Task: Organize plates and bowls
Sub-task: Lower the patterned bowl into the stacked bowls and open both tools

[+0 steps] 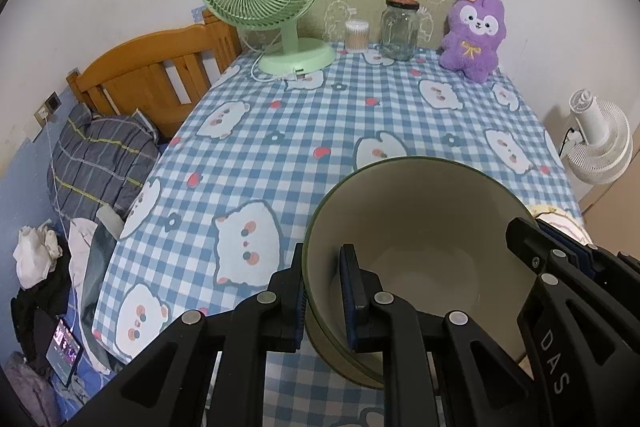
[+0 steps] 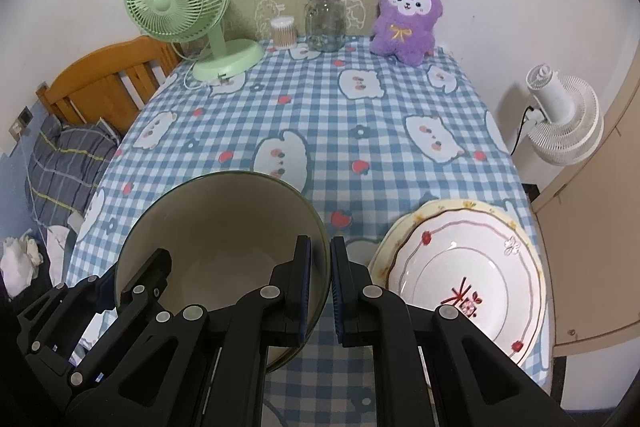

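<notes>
A beige bowl point(image 1: 420, 219) with a dark green rim is held between both grippers over the near part of the checked tablecloth. My left gripper point(image 1: 324, 291) is shut on the bowl's left wall, one finger inside and one outside. My right gripper point(image 2: 320, 287) is shut on the right wall of the same bowl point(image 2: 224, 219). Each view also shows the other gripper on the far side: the right gripper point(image 1: 540, 243) and the left gripper point(image 2: 120, 279). To the right of the bowl lies a white plate point(image 2: 464, 267) with red marks, stacked on a yellow-rimmed plate point(image 2: 404, 223).
At the back of the table point(image 2: 360, 115) stand a green fan point(image 2: 180, 7), a cotton-swab tub point(image 2: 283, 31), a glass jar point(image 2: 325, 21) and a purple plush toy point(image 2: 406, 23). A wooden bed frame point(image 1: 160, 71) is at the left, a white fan point(image 2: 560, 115) at the right.
</notes>
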`<state>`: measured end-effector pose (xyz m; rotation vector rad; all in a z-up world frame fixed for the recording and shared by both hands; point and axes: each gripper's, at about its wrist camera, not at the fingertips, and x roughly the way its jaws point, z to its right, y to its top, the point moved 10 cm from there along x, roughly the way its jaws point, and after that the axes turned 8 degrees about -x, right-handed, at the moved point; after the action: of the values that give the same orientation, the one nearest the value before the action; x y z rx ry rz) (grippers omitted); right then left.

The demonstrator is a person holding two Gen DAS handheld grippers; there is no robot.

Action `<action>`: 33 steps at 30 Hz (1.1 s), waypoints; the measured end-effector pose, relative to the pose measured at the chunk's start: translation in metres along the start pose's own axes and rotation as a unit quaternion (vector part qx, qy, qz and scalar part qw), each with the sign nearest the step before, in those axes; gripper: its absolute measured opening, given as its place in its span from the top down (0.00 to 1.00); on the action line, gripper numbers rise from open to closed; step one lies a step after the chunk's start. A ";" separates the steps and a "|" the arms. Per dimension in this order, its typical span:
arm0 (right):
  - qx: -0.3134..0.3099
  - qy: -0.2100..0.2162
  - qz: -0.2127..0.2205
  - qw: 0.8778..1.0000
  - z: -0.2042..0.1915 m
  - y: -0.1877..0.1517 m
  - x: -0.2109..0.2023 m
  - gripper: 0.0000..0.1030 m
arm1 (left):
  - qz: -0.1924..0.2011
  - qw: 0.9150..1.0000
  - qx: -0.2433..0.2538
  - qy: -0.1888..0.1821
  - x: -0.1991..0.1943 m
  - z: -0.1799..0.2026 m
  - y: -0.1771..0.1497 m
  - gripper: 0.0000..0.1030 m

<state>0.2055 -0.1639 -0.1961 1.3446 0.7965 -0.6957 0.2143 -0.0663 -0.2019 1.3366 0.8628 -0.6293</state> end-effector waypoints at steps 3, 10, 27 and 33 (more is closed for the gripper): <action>0.001 0.004 -0.007 1.000 -0.002 -0.005 0.005 0.87 | -0.007 1.000 0.000 0.004 0.003 -0.003 -0.005 0.88; 0.009 0.008 -0.019 1.000 -0.006 -0.013 0.016 0.88 | -0.018 1.000 0.008 0.008 0.012 -0.007 -0.012 0.88; 0.002 -0.003 -0.039 0.999 -0.011 -0.025 0.028 0.87 | -0.039 0.999 0.011 0.002 0.025 -0.011 -0.025 0.88; 0.005 -0.004 -0.040 0.999 -0.009 -0.025 0.028 0.87 | -0.041 0.999 0.012 -0.002 0.026 -0.011 -0.026 0.88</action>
<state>0.1998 -0.1571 -0.2335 1.3245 0.8449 -0.7692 0.2058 -0.0569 -0.2376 1.3264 0.9135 -0.7071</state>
